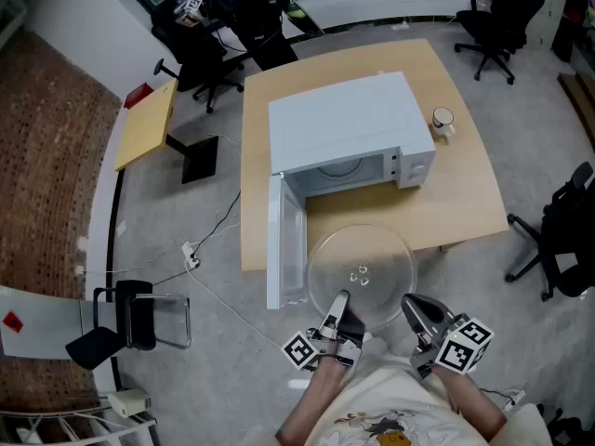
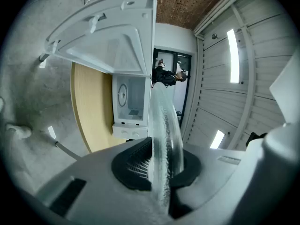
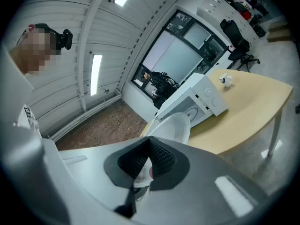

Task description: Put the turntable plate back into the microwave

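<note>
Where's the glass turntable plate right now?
Head view, lower centre: the turntable plate is held by the left gripper and right gripper, just before the open microwave.

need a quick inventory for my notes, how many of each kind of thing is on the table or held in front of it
microwave: 1
mug: 1
glass turntable plate: 1
grippers: 2 (left gripper, right gripper, both shut on the plate's near rim)
total: 5
</note>
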`<act>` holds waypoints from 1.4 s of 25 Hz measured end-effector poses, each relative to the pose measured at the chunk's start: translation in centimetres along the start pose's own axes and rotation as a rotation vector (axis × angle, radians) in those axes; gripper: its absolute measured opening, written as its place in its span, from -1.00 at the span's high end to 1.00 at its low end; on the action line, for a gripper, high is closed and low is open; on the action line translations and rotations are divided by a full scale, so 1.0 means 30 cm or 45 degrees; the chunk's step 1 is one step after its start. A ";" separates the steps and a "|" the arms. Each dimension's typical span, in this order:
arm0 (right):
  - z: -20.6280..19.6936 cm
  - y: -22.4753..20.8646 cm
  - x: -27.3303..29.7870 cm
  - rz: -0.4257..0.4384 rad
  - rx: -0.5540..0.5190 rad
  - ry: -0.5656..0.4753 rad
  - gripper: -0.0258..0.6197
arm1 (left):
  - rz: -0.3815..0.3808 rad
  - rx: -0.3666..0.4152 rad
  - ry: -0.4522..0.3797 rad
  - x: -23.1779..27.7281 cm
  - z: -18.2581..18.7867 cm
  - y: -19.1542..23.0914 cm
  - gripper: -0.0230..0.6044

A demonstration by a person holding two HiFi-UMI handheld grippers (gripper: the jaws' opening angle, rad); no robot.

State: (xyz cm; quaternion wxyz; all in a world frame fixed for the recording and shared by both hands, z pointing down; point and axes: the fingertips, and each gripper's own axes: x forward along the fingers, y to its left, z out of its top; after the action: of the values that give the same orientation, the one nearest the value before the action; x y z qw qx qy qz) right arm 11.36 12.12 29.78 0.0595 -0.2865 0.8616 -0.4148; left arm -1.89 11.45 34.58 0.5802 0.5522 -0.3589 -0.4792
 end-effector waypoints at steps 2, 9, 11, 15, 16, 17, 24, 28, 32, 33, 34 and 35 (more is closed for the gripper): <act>-0.065 0.052 -0.041 -0.026 0.041 0.001 0.90 | 0.020 -0.002 0.019 -0.079 -0.017 -0.023 0.86; -0.105 0.148 -0.077 0.011 0.033 -0.018 0.90 | 0.032 -0.036 -0.002 -0.242 -0.068 -0.033 0.86; -0.080 0.158 -0.078 0.043 0.032 -0.031 0.90 | 0.024 -0.052 -0.025 -0.247 -0.073 -0.036 0.86; -0.053 0.153 -0.121 0.067 0.008 -0.042 0.90 | 0.007 0.012 -0.020 -0.235 -0.102 -0.057 0.86; -0.050 0.149 -0.129 0.074 0.015 -0.050 0.90 | 0.001 0.026 -0.020 -0.230 -0.107 -0.064 0.86; -0.044 0.147 -0.138 0.085 0.022 -0.059 0.90 | -0.006 0.036 -0.022 -0.226 -0.112 -0.068 0.86; 0.017 -0.043 -0.267 -0.165 0.003 -0.179 0.50 | -0.033 0.058 -0.082 -0.227 -0.168 -0.059 0.86; -0.053 -0.124 -0.303 -0.153 0.151 -0.112 0.35 | -0.015 0.002 -0.133 -0.257 -0.214 -0.015 0.86; -0.092 -0.123 -0.281 -0.102 0.248 -0.039 0.28 | 0.008 -0.016 -0.130 -0.243 -0.232 0.000 0.86; -0.090 -0.131 -0.267 -0.107 0.256 -0.034 0.28 | 0.010 -0.009 -0.127 -0.230 -0.225 0.002 0.86; -0.084 -0.140 -0.248 -0.112 0.267 -0.034 0.28 | 0.010 -0.001 -0.123 -0.213 -0.212 0.005 0.86; -0.075 -0.145 -0.227 -0.111 0.281 -0.035 0.28 | 0.010 0.006 -0.119 -0.194 -0.196 0.006 0.86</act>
State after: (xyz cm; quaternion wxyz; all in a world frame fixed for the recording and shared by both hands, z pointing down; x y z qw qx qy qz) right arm 18.17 15.20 33.59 0.0845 -0.3211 0.7965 -0.5054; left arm 2.05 18.73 34.65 0.5635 0.5291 -0.3888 -0.5014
